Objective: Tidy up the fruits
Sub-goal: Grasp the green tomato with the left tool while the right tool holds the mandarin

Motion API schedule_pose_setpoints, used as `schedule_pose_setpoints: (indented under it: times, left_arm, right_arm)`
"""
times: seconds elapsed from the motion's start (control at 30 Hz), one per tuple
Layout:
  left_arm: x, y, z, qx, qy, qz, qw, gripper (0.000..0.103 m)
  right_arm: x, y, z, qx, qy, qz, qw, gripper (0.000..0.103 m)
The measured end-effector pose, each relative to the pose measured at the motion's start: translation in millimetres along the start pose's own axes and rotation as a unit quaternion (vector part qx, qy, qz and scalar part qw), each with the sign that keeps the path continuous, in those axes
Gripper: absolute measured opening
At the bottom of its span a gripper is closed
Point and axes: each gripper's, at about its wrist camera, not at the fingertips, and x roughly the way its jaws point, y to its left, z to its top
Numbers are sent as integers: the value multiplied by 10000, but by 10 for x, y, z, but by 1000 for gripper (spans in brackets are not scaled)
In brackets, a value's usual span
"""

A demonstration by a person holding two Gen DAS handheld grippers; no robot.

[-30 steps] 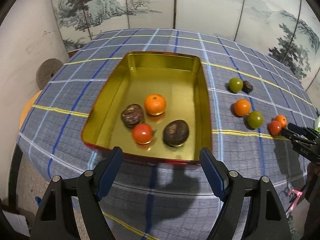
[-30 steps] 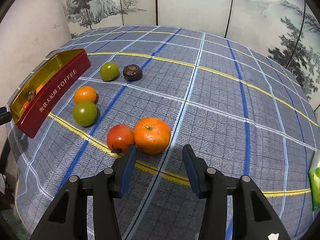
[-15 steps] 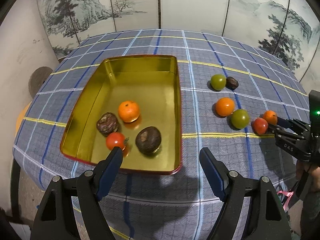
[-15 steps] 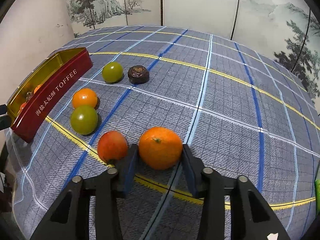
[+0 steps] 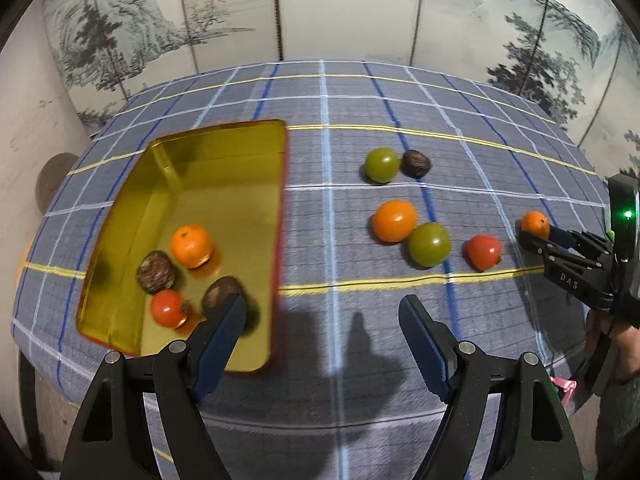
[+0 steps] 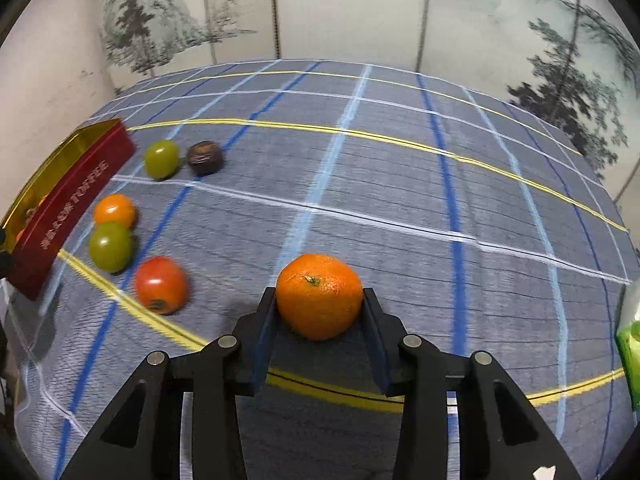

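My right gripper [image 6: 319, 304] is shut on an orange tangerine [image 6: 319, 295]; in the left wrist view that gripper [image 5: 534, 236] and tangerine [image 5: 535, 222] appear at the far right. A red tomato [image 6: 161, 285], a green fruit [image 6: 110, 246], a second orange fruit [image 6: 115, 210], another green fruit [image 6: 161, 159] and a dark brown fruit [image 6: 205, 157] lie loose on the cloth. The gold tin tray [image 5: 224, 160] holds a tangerine [image 5: 191, 245], a tomato [image 5: 168, 308] and two brown fruits [image 5: 156, 272]. My left gripper [image 5: 322, 320] hangs open beside the tray's near right corner, holding nothing.
A blue plaid tablecloth [image 6: 400, 184] covers the round table. The tray's red side [image 6: 72, 208] reads TOFFEE. A painted folding screen [image 5: 360, 12] stands behind. A green object [image 6: 629, 344] shows at the right edge. A person's hand [image 5: 612, 340] holds the right gripper.
My right gripper closed on the tangerine and carried it away from the red tomato. The left gripper slid right, so the tray now sits further left in its view.
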Motion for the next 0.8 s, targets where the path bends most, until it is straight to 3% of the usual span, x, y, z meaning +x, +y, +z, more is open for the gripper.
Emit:
schedule_pose_setpoints:
  times: [0.27,0.5,0.8]
  left_arm:
    - [192,-223,146,0,48,-323,9995,79]
    - [372,-364,184,108,131,-341,9993,79]
    - [583,-549,254,275,233,-438,9984,71]
  right_arm:
    - [-7,-264,-29,93,-43,-172,9998,37]
    - [-30,-432,-65,93,-94,-240,9996,37]
    - [-36,-475,-89,175,-150,-153,9996,38]
